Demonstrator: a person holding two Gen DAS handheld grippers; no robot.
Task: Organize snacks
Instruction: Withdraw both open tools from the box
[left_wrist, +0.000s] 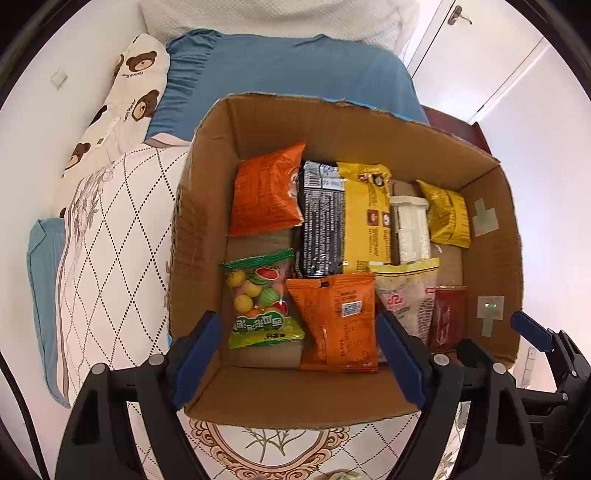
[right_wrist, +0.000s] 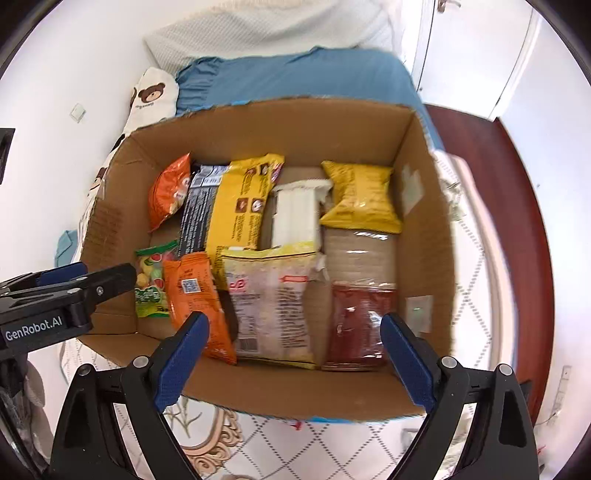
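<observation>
An open cardboard box (left_wrist: 207, 229) sits on a bed, on a white quilt (left_wrist: 110, 240) with a dotted diamond pattern. A blue pillow (left_wrist: 288, 70) lies beyond the box's far edge, and a bear-print pillow (left_wrist: 125, 96) lies off its far-left corner.

All the snacks lie inside the box. Along the far wall, from left to right: an orange bag (left_wrist: 266, 192), a black pack (left_wrist: 321, 225), a long yellow pack (left_wrist: 369, 214), a white pack (left_wrist: 410, 229) and a small yellow bag (left_wrist: 448, 214) near the far-right corner. Along the near wall, from left to right: a green candy bag (left_wrist: 258, 299) with fruit-coloured balls, an orange pack (left_wrist: 336, 321) overlapping its edge, a pale clear pack (left_wrist: 406, 299) with red print, and a red pack (left_wrist: 448, 314) by the right wall. Bare cardboard shows between the orange bag and the candy bag.

The left gripper (left_wrist: 299, 358) hangs over the near-left part of the box, pointing down, its blue-padded jaws spread wide with nothing between the pads; the candy bag and orange pack lie below the gap. The right gripper (right_wrist: 295, 356) hangs over the near-right part, jaws likewise wide apart and empty, above the pale pack and the red pack (right_wrist: 360, 325). The right wrist view is a little blurred.
</observation>
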